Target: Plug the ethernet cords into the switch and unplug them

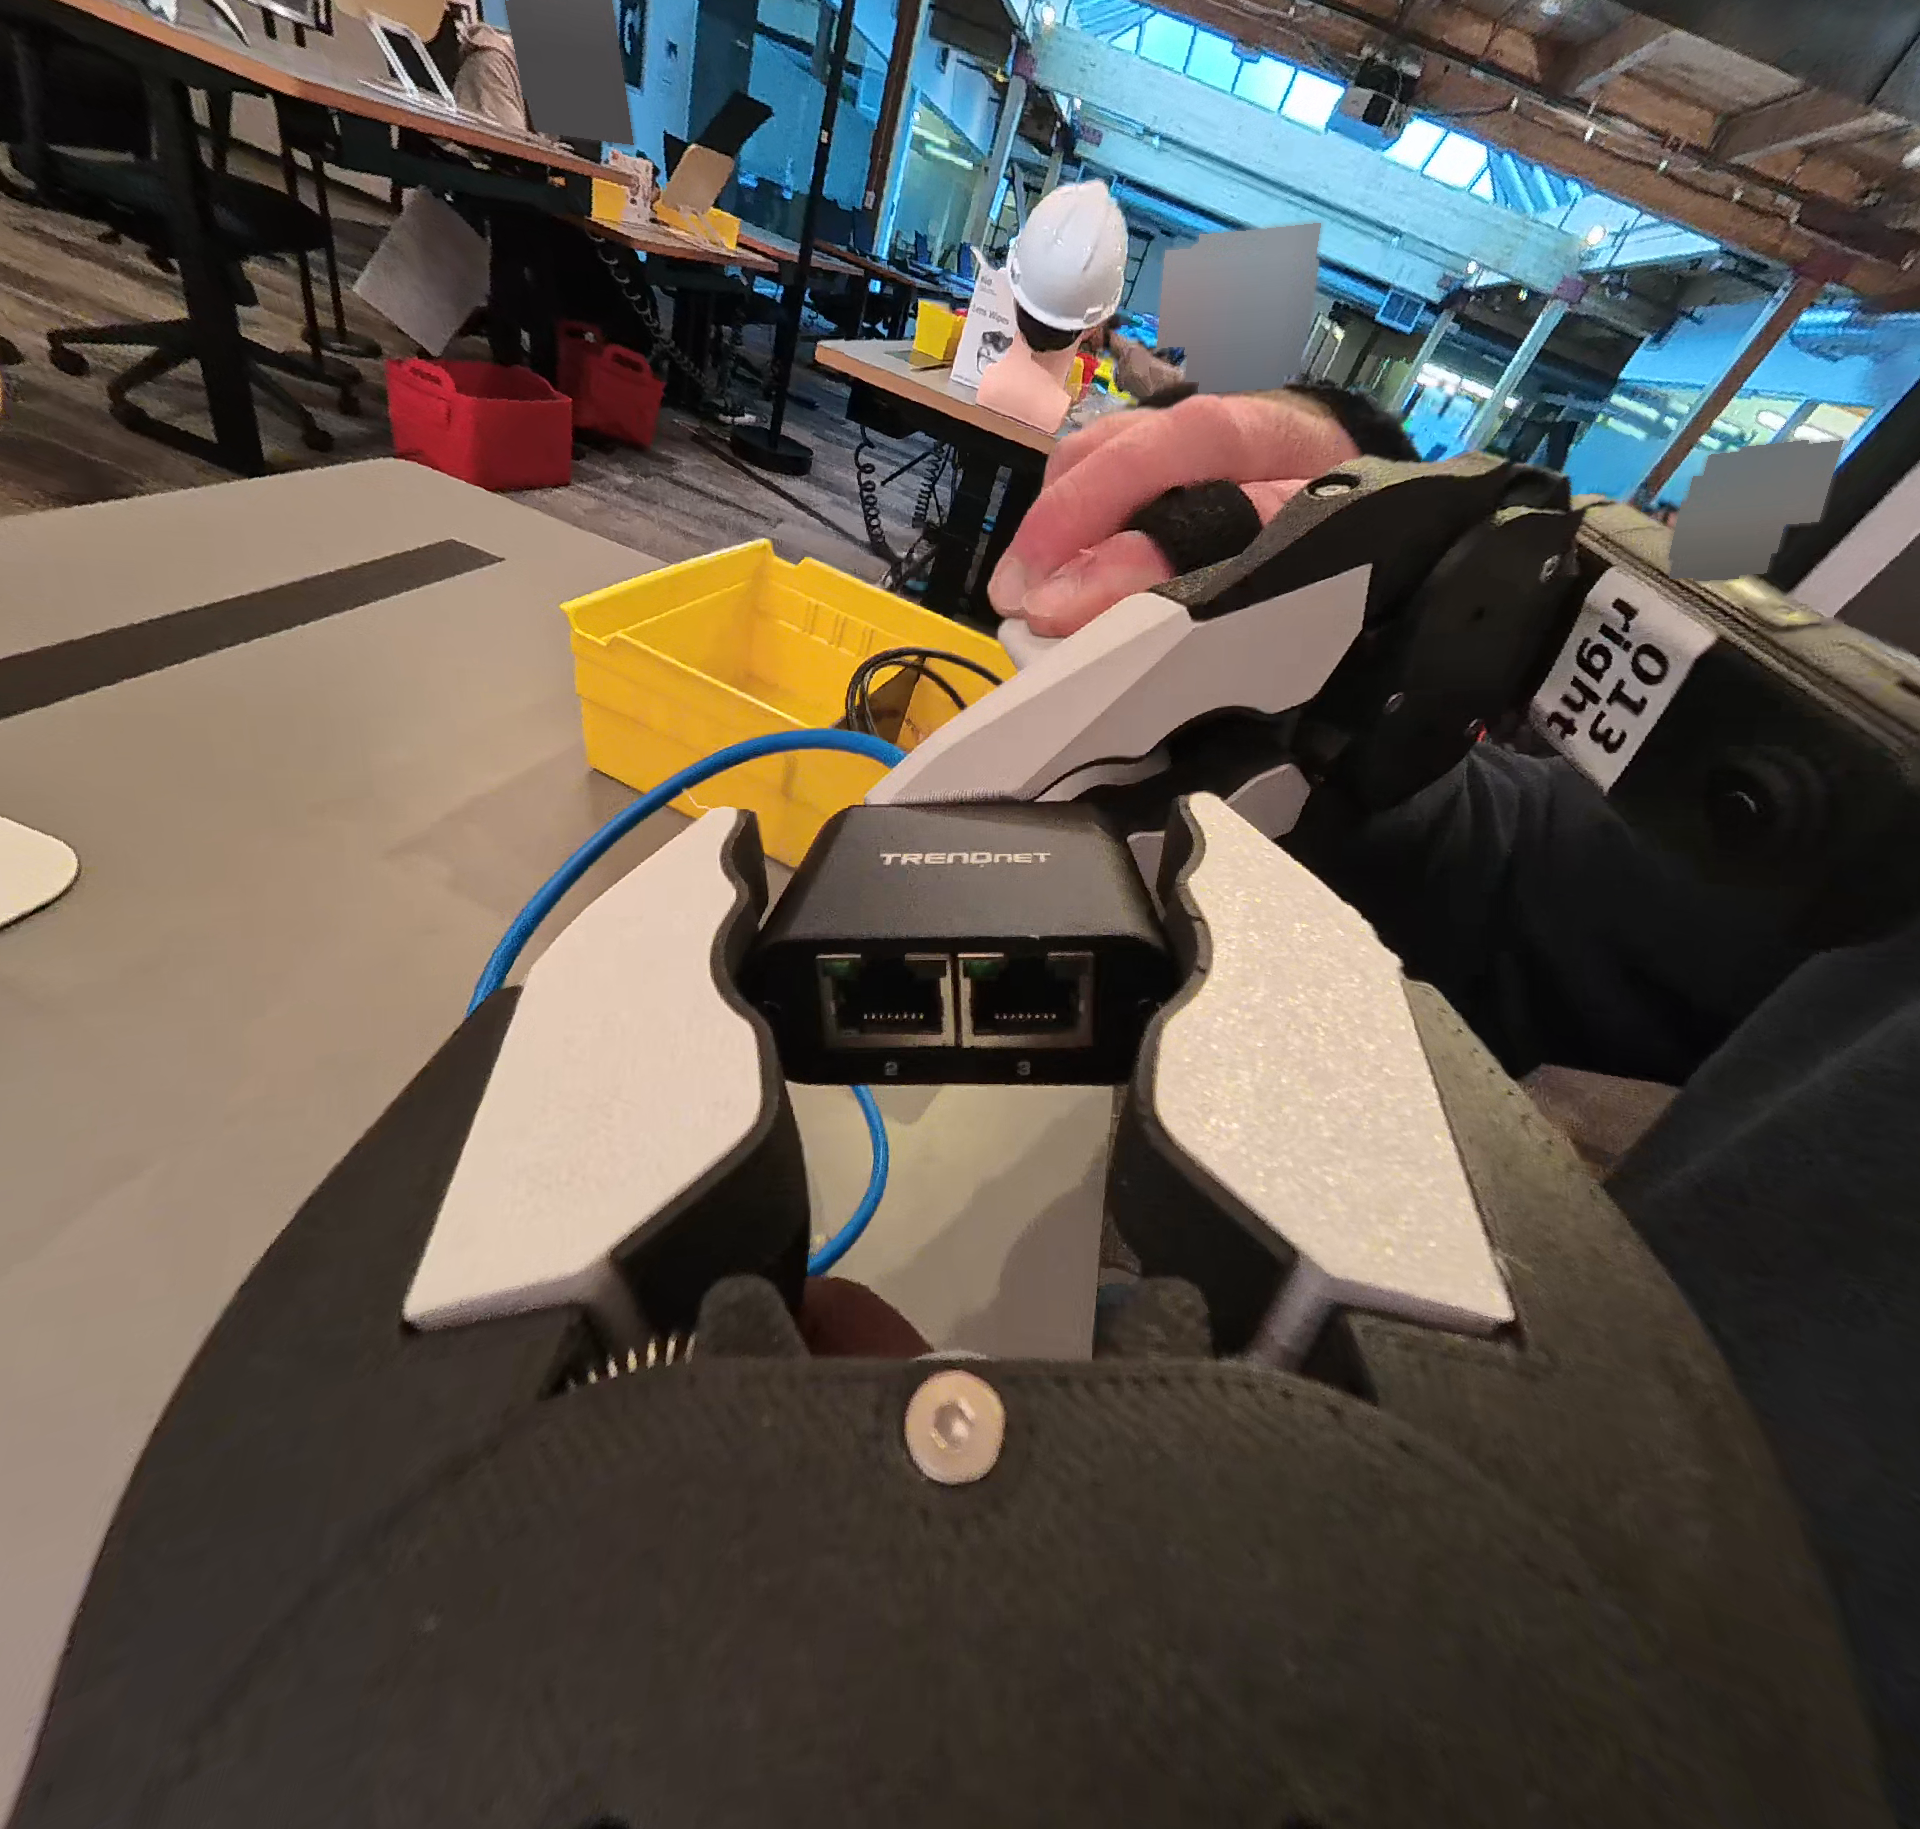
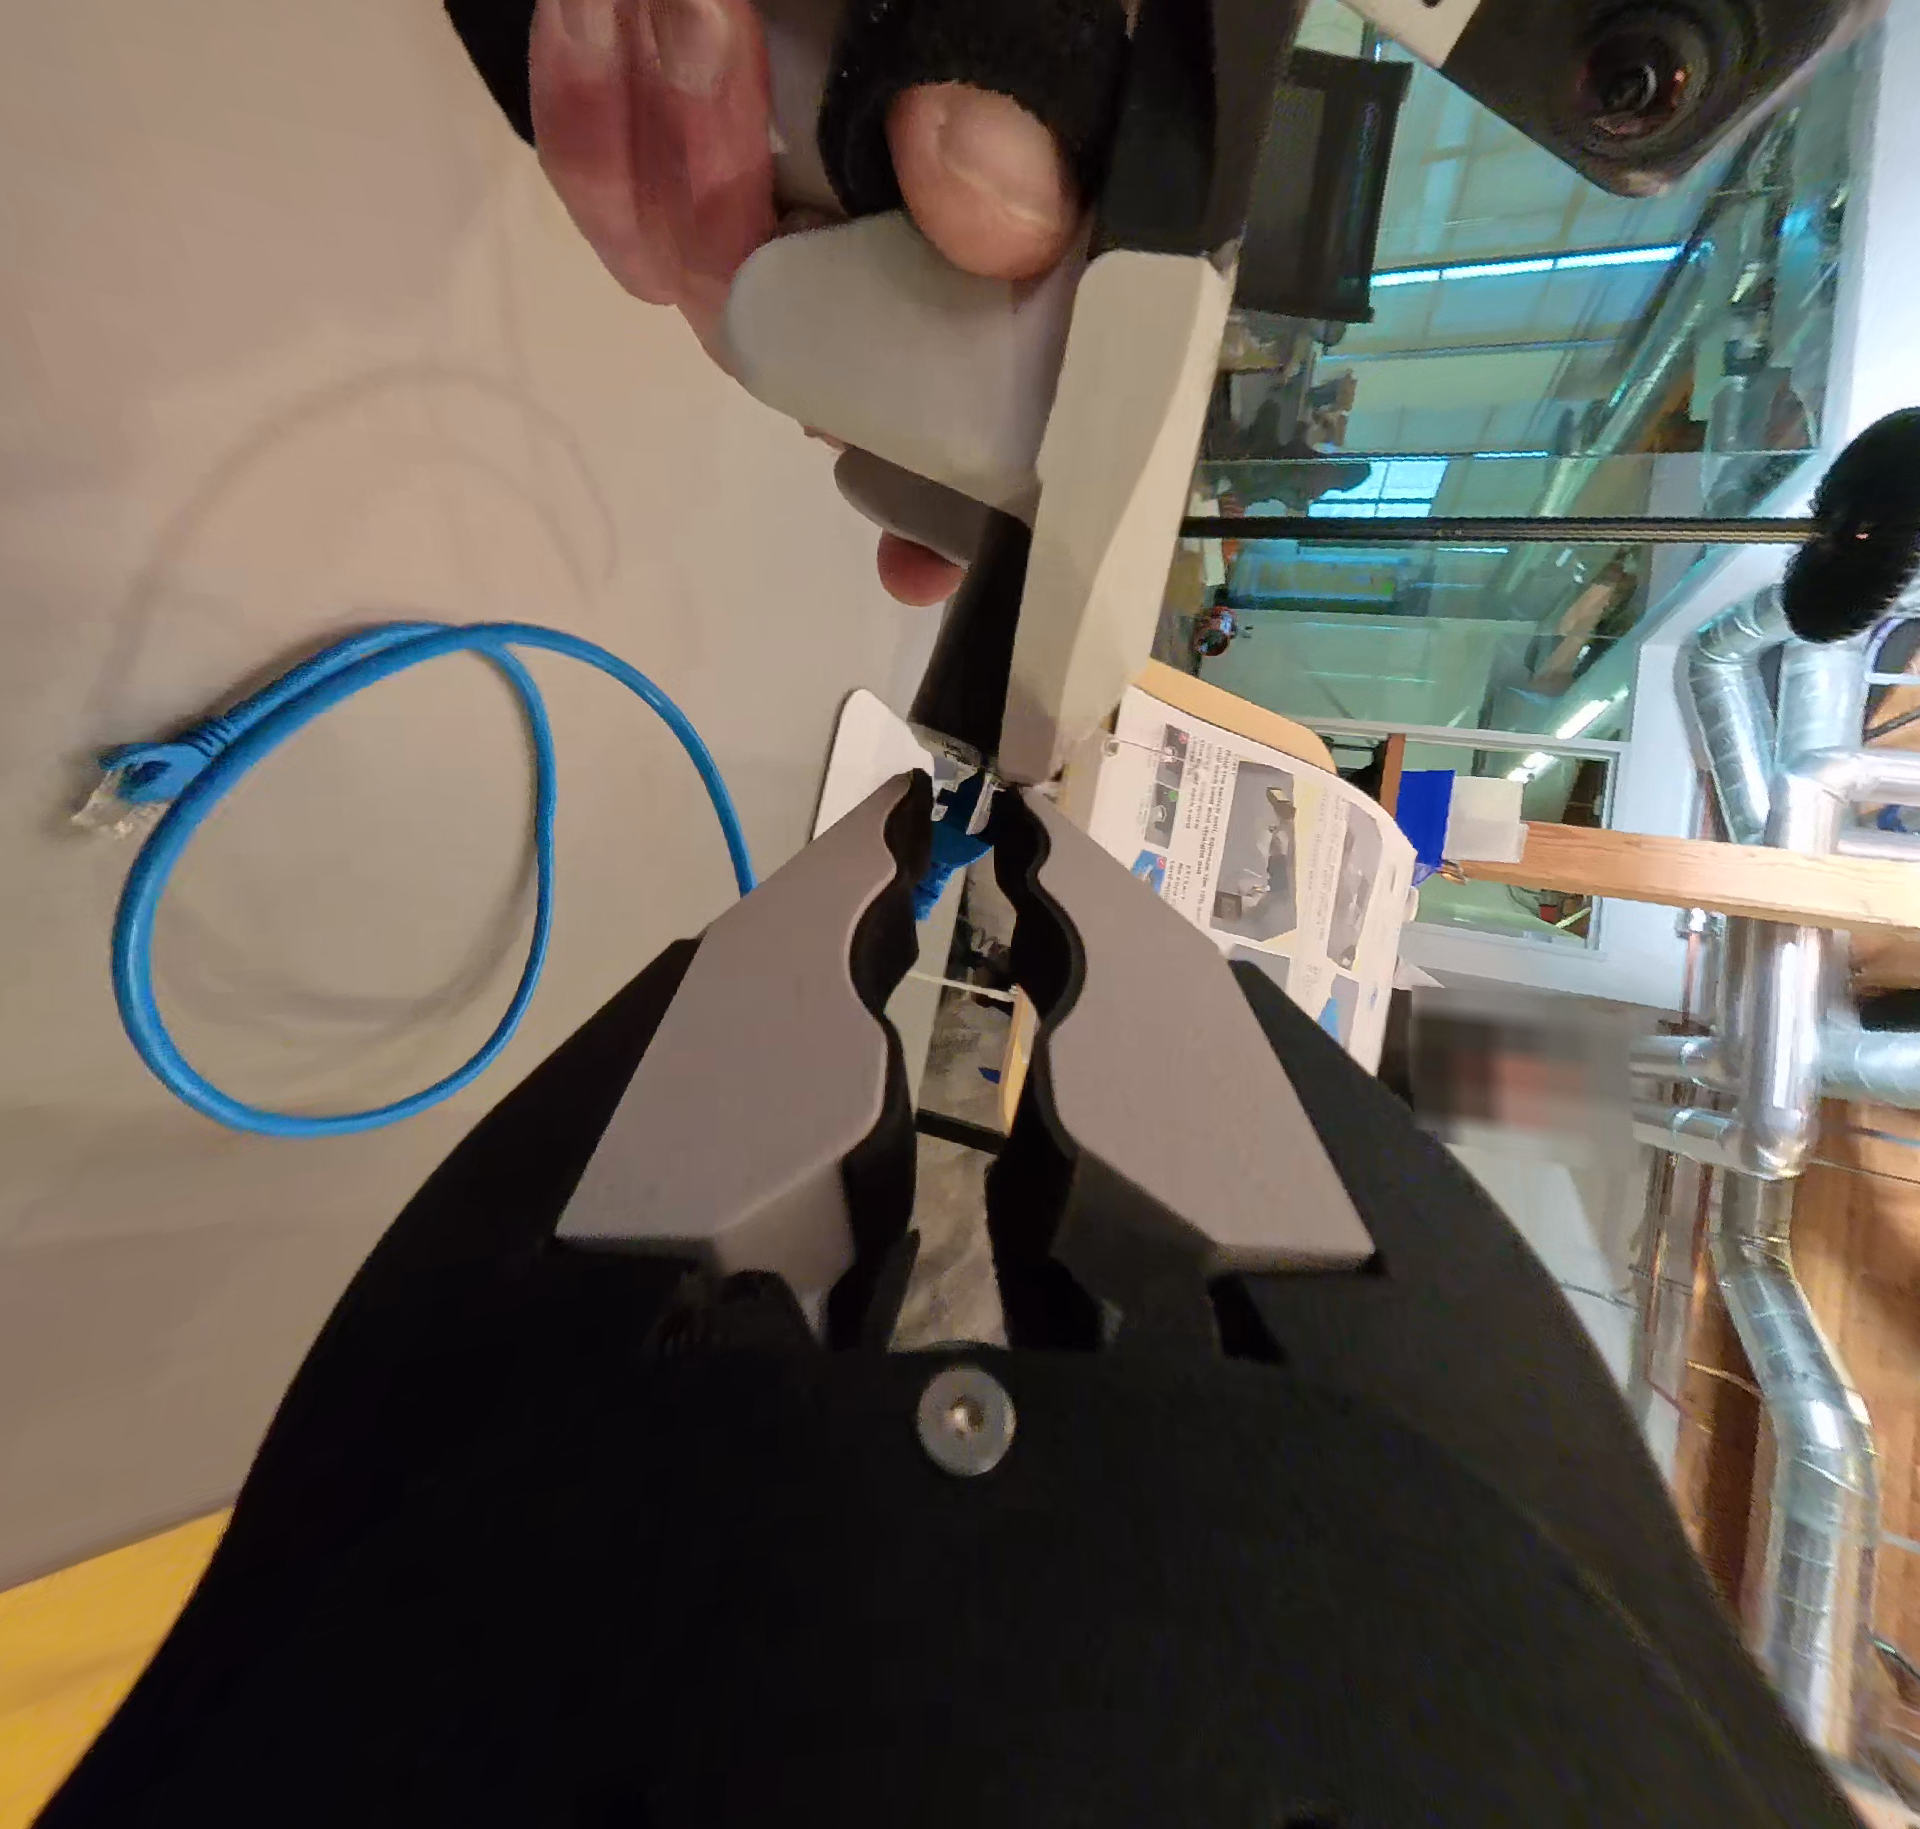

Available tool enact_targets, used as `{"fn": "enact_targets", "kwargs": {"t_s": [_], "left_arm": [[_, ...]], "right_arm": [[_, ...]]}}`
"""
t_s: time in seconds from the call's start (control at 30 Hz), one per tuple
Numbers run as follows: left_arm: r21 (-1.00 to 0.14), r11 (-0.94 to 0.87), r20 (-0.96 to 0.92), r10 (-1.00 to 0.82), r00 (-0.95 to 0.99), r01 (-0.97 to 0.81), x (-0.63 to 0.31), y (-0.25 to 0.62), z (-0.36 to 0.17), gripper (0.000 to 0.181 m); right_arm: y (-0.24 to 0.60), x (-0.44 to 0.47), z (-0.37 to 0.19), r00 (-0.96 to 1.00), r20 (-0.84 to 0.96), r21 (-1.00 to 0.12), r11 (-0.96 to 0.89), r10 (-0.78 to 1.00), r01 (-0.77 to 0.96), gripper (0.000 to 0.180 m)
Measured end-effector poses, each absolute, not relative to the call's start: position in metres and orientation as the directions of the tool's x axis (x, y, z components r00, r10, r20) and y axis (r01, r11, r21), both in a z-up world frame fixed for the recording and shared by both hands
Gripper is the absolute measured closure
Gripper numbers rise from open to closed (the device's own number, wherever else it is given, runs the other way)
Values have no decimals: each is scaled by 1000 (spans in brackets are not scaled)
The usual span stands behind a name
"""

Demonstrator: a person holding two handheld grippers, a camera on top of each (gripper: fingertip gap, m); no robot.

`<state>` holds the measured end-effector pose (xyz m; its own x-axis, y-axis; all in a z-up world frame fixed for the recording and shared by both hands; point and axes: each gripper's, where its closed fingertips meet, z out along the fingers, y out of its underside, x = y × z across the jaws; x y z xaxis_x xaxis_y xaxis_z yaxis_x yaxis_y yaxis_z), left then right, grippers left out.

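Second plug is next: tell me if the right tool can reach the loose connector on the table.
Not yet, probably: the right tool is shut on the plug at the switch. The loose connector itself lies uncovered.

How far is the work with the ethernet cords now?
Done: the left hand-held gripper clamps the black switch. In hand: the right hand-held gripper pinches the blue cord plug at the switch's far side. Left: the two near ports are empty.

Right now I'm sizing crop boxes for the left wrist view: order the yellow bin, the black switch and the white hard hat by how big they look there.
1. Yellow bin
2. Black switch, close behind; it sits much nearer the camera.
3. White hard hat, far off.
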<state>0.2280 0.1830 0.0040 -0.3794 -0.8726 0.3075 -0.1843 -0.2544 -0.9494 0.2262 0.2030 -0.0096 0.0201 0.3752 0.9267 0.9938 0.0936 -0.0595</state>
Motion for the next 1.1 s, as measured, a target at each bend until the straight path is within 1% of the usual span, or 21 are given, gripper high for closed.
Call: {"fn": "enact_targets", "kwargs": {"t_s": [0.1,0.17,0.23,0.3,0.33,0.4,0.53,0.57,0.63,0.73,1.1], "left_arm": [[-950,-270,311,-874,-374,-159,230,185,5,108],[-945,-295,327,-860,-392,-143,229,184,8,108],[-950,-283,311,-862,-401,-130,229,181,11,108],[-940,-316,341,-839,-423,-132,228,179,15,108],[-939,-318,343,-840,-421,-130,229,179,16,108],[-938,-322,345,-836,-428,-127,229,181,18,108],[-947,-299,319,-849,-420,-115,226,179,25,108],[-948,-297,317,-850,-421,-116,226,179,26,108],[-954,-279,301,-859,-415,-114,226,179,26,108],[-952,-282,305,-857,-415,-119,226,178,25,108],[-949,-284,316,-857,-407,-138,230,177,19,108]], "right_arm": [[205,229,-8,31,925,-69,87,378,994,171],[203,228,-3,105,918,-155,102,382,983,171],[201,228,0,172,909,-227,106,379,968,172],[198,227,4,224,897,-286,111,382,952,171],[199,228,5,234,897,-294,112,376,949,171],[200,228,6,221,908,-274,105,356,956,172],[199,225,14,222,917,-282,144,332,949,170],[198,224,14,222,918,-282,145,330,948,166],[197,223,16,234,919,-291,144,317,946,170],[195,221,16,235,924,-289,147,303,946,169],[195,226,9,188,915,-235,94,356,967,172]]}}
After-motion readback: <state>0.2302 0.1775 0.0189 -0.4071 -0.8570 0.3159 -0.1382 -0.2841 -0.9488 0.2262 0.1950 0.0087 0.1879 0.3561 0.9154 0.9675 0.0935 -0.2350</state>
